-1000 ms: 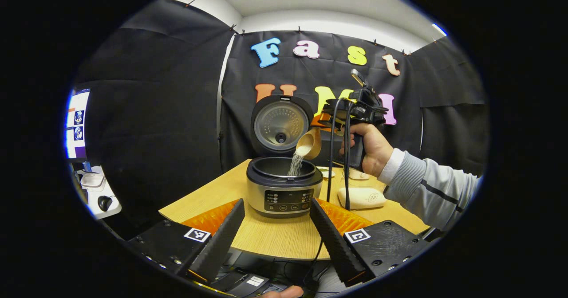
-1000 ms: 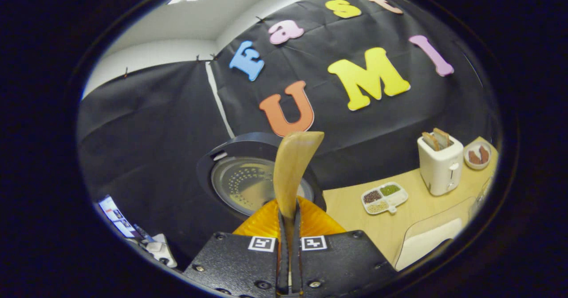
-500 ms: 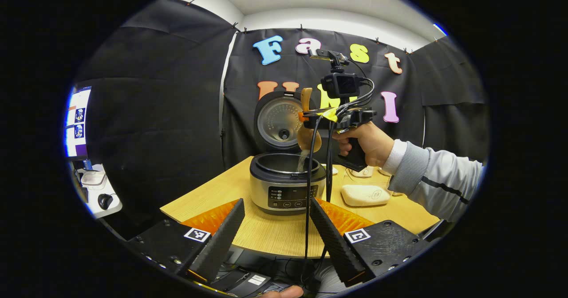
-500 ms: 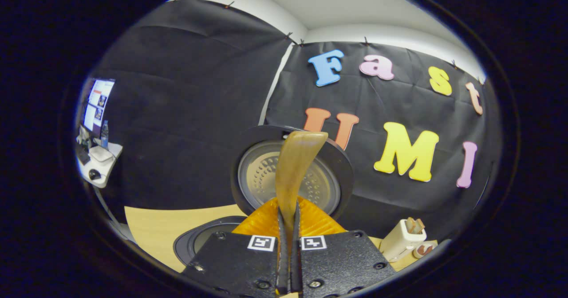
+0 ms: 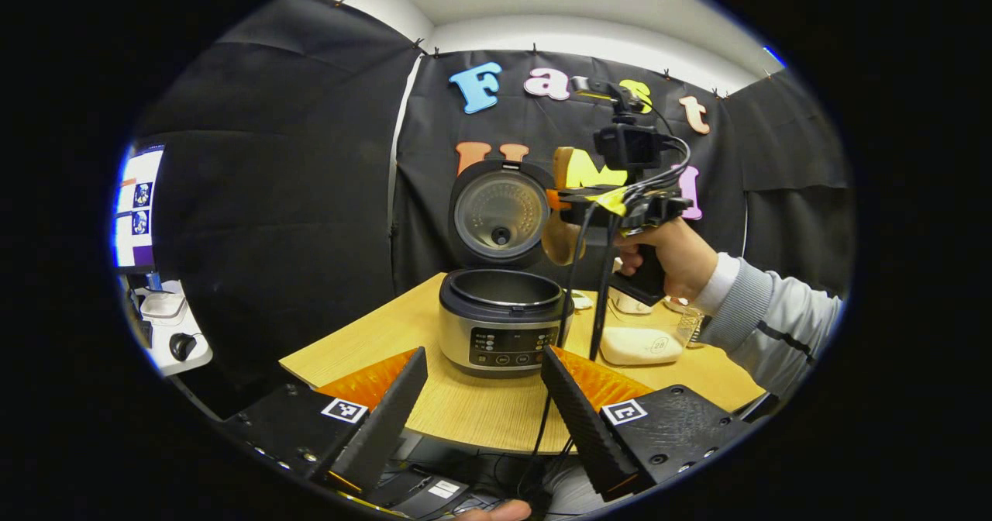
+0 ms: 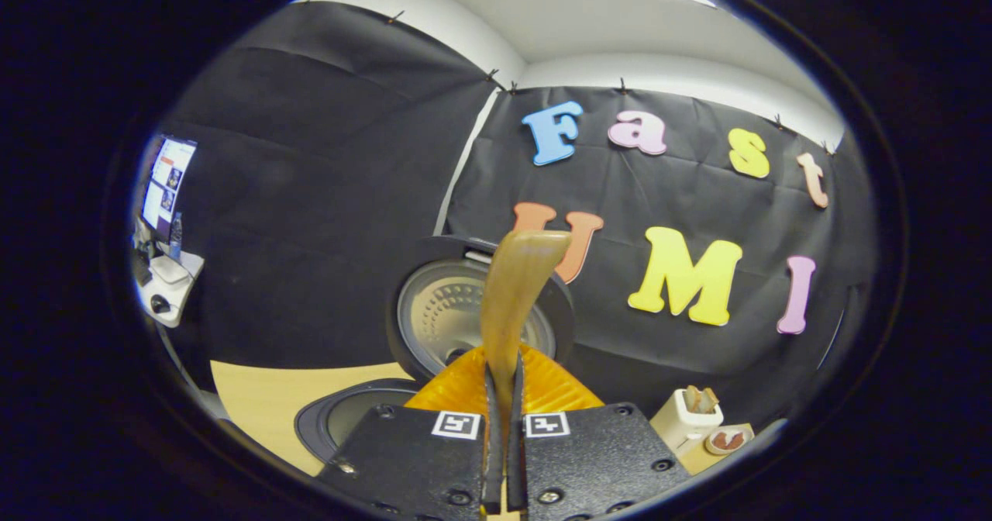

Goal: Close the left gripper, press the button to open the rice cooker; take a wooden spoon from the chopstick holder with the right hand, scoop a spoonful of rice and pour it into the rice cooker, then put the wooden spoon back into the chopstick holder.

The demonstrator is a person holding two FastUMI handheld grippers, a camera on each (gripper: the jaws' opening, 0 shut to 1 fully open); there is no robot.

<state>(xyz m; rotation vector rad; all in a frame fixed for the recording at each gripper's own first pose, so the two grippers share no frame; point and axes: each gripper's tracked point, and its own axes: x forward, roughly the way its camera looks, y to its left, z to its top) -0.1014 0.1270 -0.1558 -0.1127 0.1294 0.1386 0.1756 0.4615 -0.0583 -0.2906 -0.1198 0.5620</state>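
The cooker (image 5: 502, 319) stands open near the front edge of the surface (image 5: 465, 408), its lid (image 5: 500, 215) tilted up and back, so the button step looks done. The left hand-held gripper (image 5: 480, 405) hangs in front of the surface's near edge with its fingers wide apart, touching nothing. The right hand-held gripper (image 6: 502, 459) has its fingers drawn together, clamped on the handle of the spoon (image 6: 515, 296); in the left gripper view the spoon's bowl (image 5: 562, 238) hangs just to the right of the lid, above the cooker's right rim, with no rice falling from it. Whether any rice is left in the bowl cannot be told, and the pot's inside is too dark to show its contents. Judging from this, the pour is probably over, and what is left is to carry the spoon back to the chopstick holder and let it go. In the right gripper view a toaster (image 6: 686, 420) stands toward the surface's far right.
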